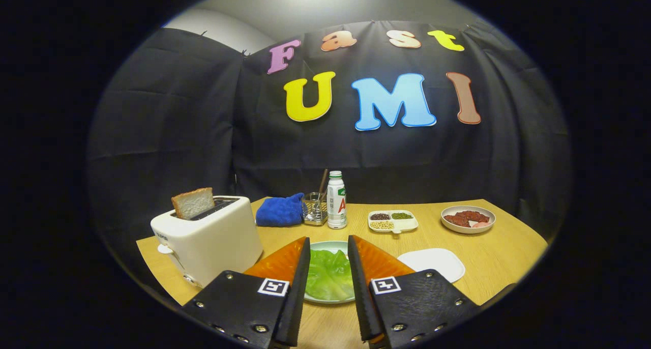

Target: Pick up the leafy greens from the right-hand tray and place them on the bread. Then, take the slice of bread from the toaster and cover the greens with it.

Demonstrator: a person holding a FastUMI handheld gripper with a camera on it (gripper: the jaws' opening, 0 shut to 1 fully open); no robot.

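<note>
Wooden table [508,267] carries all: greens [329,275] lie on the plate [325,245] between the released jaws of the gripper [329,260], the bread beneath hidden. 1 slice [193,203] stands in the toaster [208,239]; covering is left.

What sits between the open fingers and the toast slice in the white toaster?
Nothing visible. The gripper is open over the leafy greens on the pale round plate; the toast slice stands exposed in the white toaster.
</note>
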